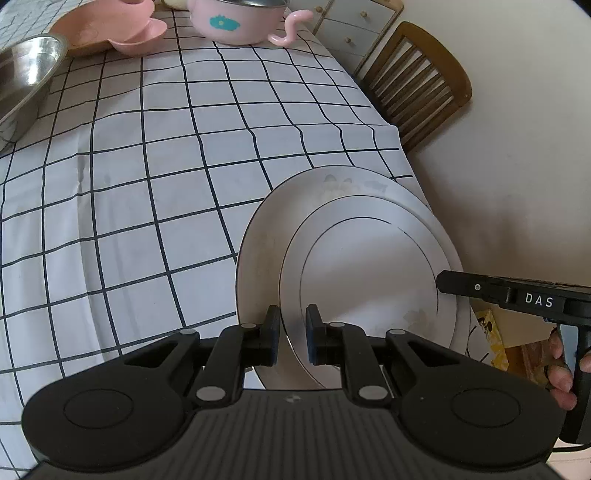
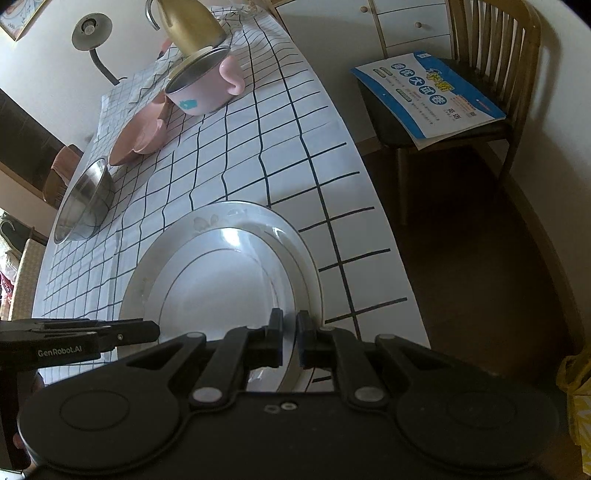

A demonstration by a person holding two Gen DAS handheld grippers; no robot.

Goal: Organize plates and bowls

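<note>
- Tablecloth (image 1: 155, 192), white with a dark grid, carries everything: a steel mixing bowl (image 1: 26, 77) far left, a shallow pink dish (image 1: 110, 33) and a pink steel-lined handled pot (image 1: 236, 22) at the far edge
- Large white plate (image 1: 258, 258) lies flat at the near right corner, over the table edge; being round, it has no long axis
- Smaller white plate with a thin dark ring (image 1: 369, 266) rests on it, off-centre toward the near right
- Left gripper (image 1: 293, 336) is closed on this smaller plate's near rim
- Right gripper (image 2: 290, 338) pinches a plate's right rim; which plate, I cannot tell
- Risk: thin glazed rims could slip from the pads, or uneven lifting could drag the stack off the corner
</note>
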